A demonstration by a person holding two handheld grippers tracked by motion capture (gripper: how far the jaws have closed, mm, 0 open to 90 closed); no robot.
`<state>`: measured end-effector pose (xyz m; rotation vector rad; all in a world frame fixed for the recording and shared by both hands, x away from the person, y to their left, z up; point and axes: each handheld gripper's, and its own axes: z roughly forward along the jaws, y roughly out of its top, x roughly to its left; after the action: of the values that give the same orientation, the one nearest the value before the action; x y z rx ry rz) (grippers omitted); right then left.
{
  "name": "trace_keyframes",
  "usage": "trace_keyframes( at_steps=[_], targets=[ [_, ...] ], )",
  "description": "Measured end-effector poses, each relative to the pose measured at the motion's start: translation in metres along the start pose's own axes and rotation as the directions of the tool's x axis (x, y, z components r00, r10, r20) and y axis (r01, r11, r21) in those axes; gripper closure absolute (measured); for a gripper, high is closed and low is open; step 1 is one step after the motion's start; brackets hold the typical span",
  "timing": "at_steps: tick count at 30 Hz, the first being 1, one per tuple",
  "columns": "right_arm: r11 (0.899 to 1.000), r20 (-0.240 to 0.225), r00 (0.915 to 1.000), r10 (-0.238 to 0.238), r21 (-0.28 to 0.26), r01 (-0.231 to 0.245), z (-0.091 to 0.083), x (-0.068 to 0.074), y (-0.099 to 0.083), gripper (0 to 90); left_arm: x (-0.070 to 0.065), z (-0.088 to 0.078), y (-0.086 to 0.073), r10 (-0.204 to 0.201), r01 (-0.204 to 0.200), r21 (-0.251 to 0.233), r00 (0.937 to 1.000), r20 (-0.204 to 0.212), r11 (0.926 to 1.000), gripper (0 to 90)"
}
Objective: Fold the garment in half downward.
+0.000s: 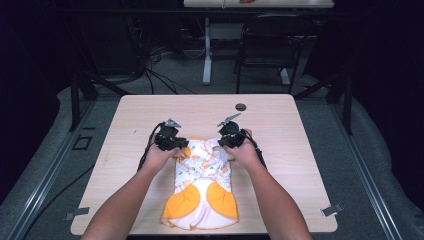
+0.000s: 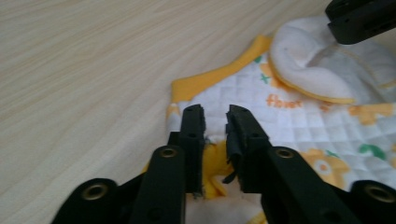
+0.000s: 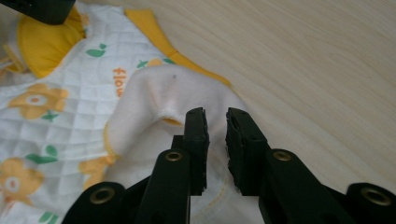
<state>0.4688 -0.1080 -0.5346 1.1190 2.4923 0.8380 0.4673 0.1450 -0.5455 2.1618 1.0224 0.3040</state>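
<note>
Quilted baby garment (image 1: 202, 185), flower print, orange trim: toward tabletop's (image 1: 280, 130) near edge, midway between sides. Left gripper (image 2: 215, 117), right gripper (image 3: 215, 122): jaws slightly parted over garment's far end, pinching nothing.

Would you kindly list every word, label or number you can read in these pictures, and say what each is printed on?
"flower", orange print on the quilted baby garment, last letters blurred, left gripper view.
"flow", the same sort of print on the garment, cut off by a folded white flap, right gripper view.
High view: garment print too small to read.
</note>
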Motion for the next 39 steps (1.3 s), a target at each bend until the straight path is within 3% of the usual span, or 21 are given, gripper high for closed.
trace_keyframes(
  at_steps=[3,4,5,7,14,21,22,27,28,30,36,39],
  targets=[
    [1.0,0.022,0.9998,0.002,-0.004,-0.002,0.003,-0.001,-0.001,71.7,0.002,0.003,-0.001,-0.004,0.003,0.006,1.0,0.003,1.0,67.4],
    [1.0,0.049,0.9988,-0.008,0.001,0.008,0.007,-0.002,-0.001,68.1,0.004,0.005,-0.002,0.001,-0.001,0.019,1.0,-0.008,0.9998,65.7],
    [1.0,0.049,0.9988,-0.008,0.001,0.008,0.007,-0.002,-0.001,68.1,0.004,0.005,-0.002,0.001,-0.001,0.019,1.0,-0.008,0.9998,64.6],
    [0.999,0.041,0.9985,0.036,0.012,-0.036,0.014,-0.005,-0.003,65.6,0.006,0.007,-0.004,-0.017,0.017,0.012,0.9996,-0.024,0.9998,62.2],
    [0.998,0.041,0.9986,0.032,0.049,-0.034,0.022,-0.007,-0.006,60.9,0.009,0.014,-0.01,-0.027,0.029,0.029,0.9984,-0.05,0.9992,54.8],
    [0.993,0.023,0.9969,0.076,0.089,-0.077,0.026,-0.011,-0.01,58.3,0.01,0.02,-0.014,-0.031,0.033,0.038,0.9984,-0.047,0.9988,52.6],
    [0.993,0.002,0.9959,0.09,0.072,-0.09,0.026,-0.013,-0.013,58.7,0.011,0.021,-0.014,-0.031,0.033,0.047,0.9987,-0.041,0.9983,54.2],
    [0.995,-0.006,0.9971,0.076,0.066,-0.075,0.025,-0.013,-0.014,63.4,0.011,0.021,-0.015,-0.009,0.011,0.058,0.9995,-0.03,0.9982,55.2],
    [0.995,-0.017,0.9974,0.071,0.066,-0.069,0.026,-0.01,-0.013,70.6,0.01,0.021,-0.015,0.002,0.0,0.058,0.9996,-0.027,0.9983,57.2],
    [0.996,-0.021,0.998,0.059,0.069,-0.057,0.025,-0.008,-0.013,74.6,0.008,0.02,-0.015,0.009,-0.008,0.061,0.9996,-0.026,0.9981,64.5],
    [0.996,-0.043,0.9976,0.054,0.067,-0.051,0.024,-0.006,-0.015,83.5,0.006,0.019,-0.016,0.022,-0.022,0.069,0.9997,-0.003,0.9974,80.1],
    [0.997,-0.048,0.9972,0.056,0.063,-0.053,0.024,-0.006,-0.016,84.5,0.006,0.019,-0.015,0.013,-0.014,0.073,0.9999,0.005,0.9972,82.3]
  ],
)
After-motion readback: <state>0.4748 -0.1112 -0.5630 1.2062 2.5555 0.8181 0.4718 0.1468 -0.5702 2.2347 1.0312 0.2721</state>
